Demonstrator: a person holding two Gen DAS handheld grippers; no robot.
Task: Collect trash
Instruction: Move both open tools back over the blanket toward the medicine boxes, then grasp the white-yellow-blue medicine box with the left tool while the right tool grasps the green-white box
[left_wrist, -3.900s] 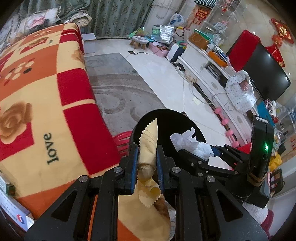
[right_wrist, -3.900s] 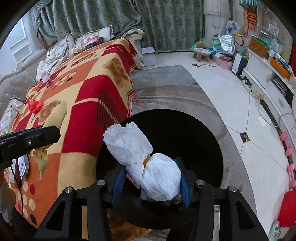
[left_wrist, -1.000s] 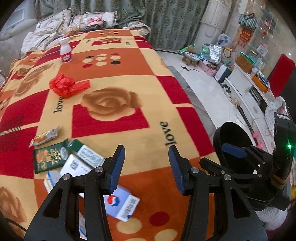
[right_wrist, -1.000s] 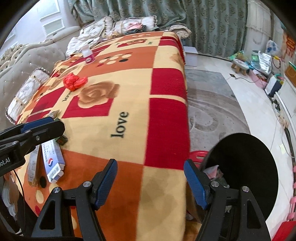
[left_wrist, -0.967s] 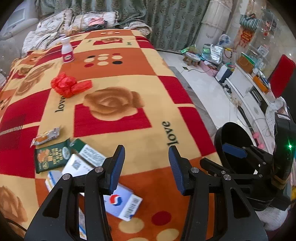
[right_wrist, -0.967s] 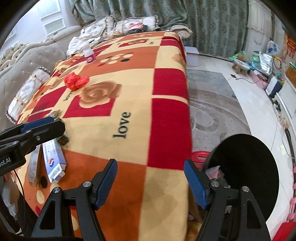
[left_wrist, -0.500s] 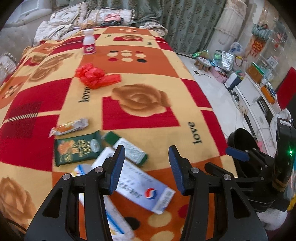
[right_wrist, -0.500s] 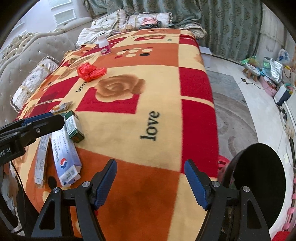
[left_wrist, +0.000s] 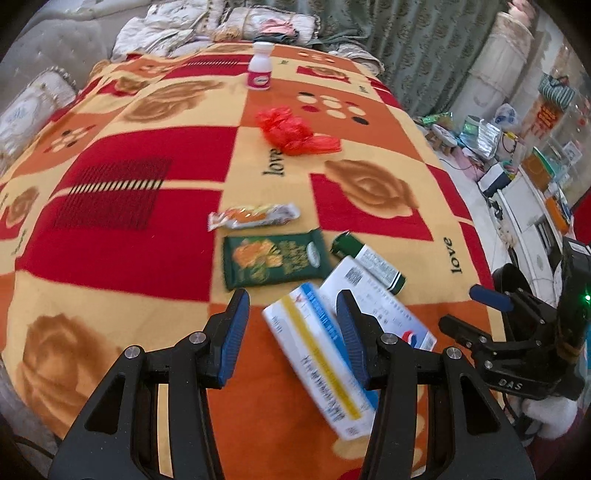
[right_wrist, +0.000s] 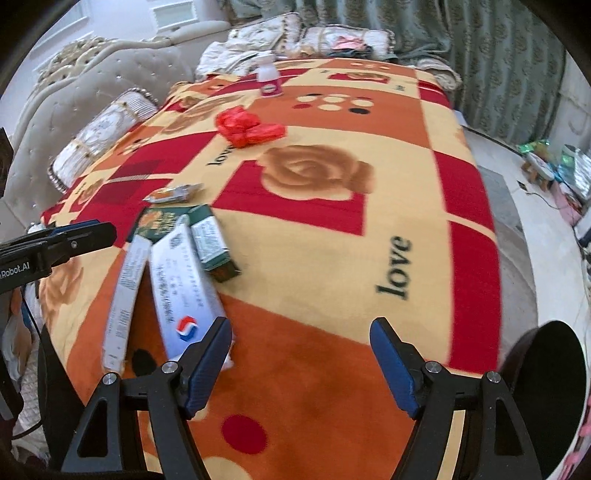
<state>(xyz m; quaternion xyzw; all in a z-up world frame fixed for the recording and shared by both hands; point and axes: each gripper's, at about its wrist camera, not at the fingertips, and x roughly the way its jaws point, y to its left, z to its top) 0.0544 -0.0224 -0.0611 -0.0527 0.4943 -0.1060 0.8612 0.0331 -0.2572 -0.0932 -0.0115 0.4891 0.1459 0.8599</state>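
Both grippers, which a few seconds ago held a yellow cloth and a white tissue wad over the bin, are now empty and back over the blanket; one load is judged delivered and a fresh pick is beginning; within the last second the views have swung from the blanket's edge toward the remaining litter.

Left gripper: jaws moderately apart, nothing gripped; the yellow-striped box lies between and beneath the fingers, not visibly pressed by either pad; the green packet lies just ahead of the tips; the snack wrapper further ahead; the red bag and the bottle well ahead.

Right gripper: jaws wide, holding nothing, bare blanket between them; its opening has crept slightly wider; the logo box reaches the left finger, contact uncertain through blur; the green carton lies ahead and left; the bin sits beside the right finger, low at the frame's edge.

Remaining trash is judged to be seven items, all on the blanket; the nearest candidates are the two long boxes.
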